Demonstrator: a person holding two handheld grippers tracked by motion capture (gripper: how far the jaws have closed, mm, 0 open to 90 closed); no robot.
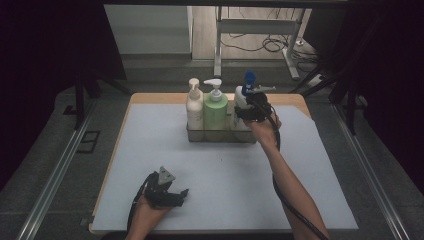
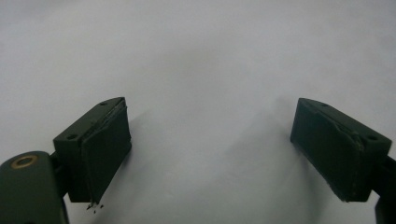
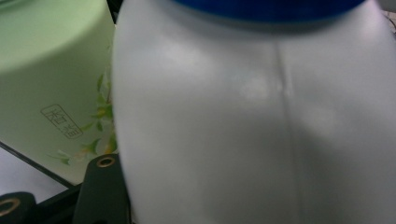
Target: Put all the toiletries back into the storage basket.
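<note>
Three plastic pump bottles stood in a clear tray (image 1: 220, 136); the right gripper (image 1: 248, 111) clasped the white blue-capped bottle (image 3: 252, 121), while the left gripper (image 2: 210, 154) gaped wide.

A wooden table (image 1: 150, 98) is standing in the middle of a dim room, a pale sheet (image 1: 225, 175) lying over most of its top. Grey floor (image 1: 60, 150) is spreading around it, with metal rails (image 1: 55, 175) running along left and right. Dark curtains (image 1: 50, 45) are hanging on both sides. Far behind, a white metal frame (image 1: 260, 30) is standing on lighter flooring, cables (image 1: 265, 45) trailing beneath.
</note>
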